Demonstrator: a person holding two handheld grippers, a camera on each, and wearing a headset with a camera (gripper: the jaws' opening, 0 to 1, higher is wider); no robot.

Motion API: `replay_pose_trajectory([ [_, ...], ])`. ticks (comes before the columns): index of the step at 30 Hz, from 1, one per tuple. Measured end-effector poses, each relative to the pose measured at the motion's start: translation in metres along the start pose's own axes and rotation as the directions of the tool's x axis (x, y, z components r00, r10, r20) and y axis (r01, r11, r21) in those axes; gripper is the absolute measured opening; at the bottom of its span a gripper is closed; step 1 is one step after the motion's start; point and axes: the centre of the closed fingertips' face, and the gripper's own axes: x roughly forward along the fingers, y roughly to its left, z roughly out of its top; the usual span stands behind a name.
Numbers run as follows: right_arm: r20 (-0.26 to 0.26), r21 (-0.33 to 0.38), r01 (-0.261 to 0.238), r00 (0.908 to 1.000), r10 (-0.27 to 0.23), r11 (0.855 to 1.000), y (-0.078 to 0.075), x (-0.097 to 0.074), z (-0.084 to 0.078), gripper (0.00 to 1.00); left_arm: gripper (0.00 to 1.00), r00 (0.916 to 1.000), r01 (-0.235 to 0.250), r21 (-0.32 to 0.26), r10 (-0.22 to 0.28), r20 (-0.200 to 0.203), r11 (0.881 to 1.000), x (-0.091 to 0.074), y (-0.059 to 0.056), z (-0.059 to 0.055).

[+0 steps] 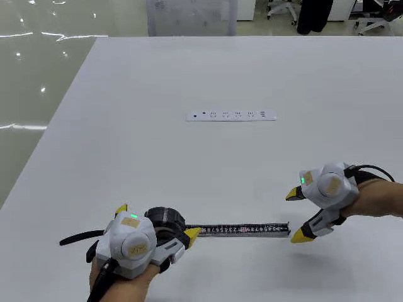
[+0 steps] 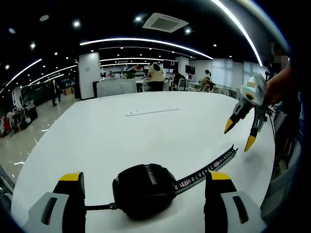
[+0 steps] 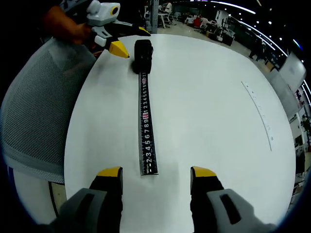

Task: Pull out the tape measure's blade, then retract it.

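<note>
Right gripper view gives us the plainest line on it: the tape measure's blade (image 3: pixel 146 126) lies flat on the white table (image 3: pixel 204 97), running straight away from this gripper to the black case (image 3: pixel 143 53) at the far end. Its free end sits just ahead of the right gripper (image 3: pixel 155 172), in the gap between the jaws but nearer the view's left jaw. The jaws are spread and grasp nothing. We cannot tell whether the tip brushes that jaw.

In the head view the blade's long axis runs side to side in front of us, with the case on our left and the tip on our right. The left gripper (image 1: pixel 156 221) brackets the case with its jaws released, and its own view shows a gap on each side of the case.

With the blade already out, we judge retraction to be next. The right gripper is nearest the tip and the left is nearest the case. A power strip (image 1: pixel 231 116) lies well beyond.
</note>
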Motion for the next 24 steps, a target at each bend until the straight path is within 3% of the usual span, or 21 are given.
replay_pose_trajectory([
  [9,-0.052,0.027,-0.045,0.9976,0.046,0.999,0.007,0.019,-0.013,0.43,0.99,0.9990,-0.021,-0.034,0.020,-0.039,0.999,0.002,0.004,-0.010],
  [14,-0.065,0.039,-0.060,0.9959,0.063,0.997,0.011,0.023,-0.017,0.30,0.96,0.9982,-0.022,-0.045,0.020,-0.056,0.999,0.002,0.004,-0.013],
  [19,-0.065,0.053,-0.052,0.9964,0.055,0.997,0.009,0.025,-0.016,0.23,0.93,0.9982,-0.020,-0.051,0.017,-0.058,0.999,0.002,0.004,-0.014],
  [24,-0.077,0.023,-0.049,0.9957,0.050,0.999,0.009,0.026,-0.015,0.18,0.92,0.9965,-0.027,-0.083,0.020,-0.081,0.996,0.003,0.005,-0.019],
])
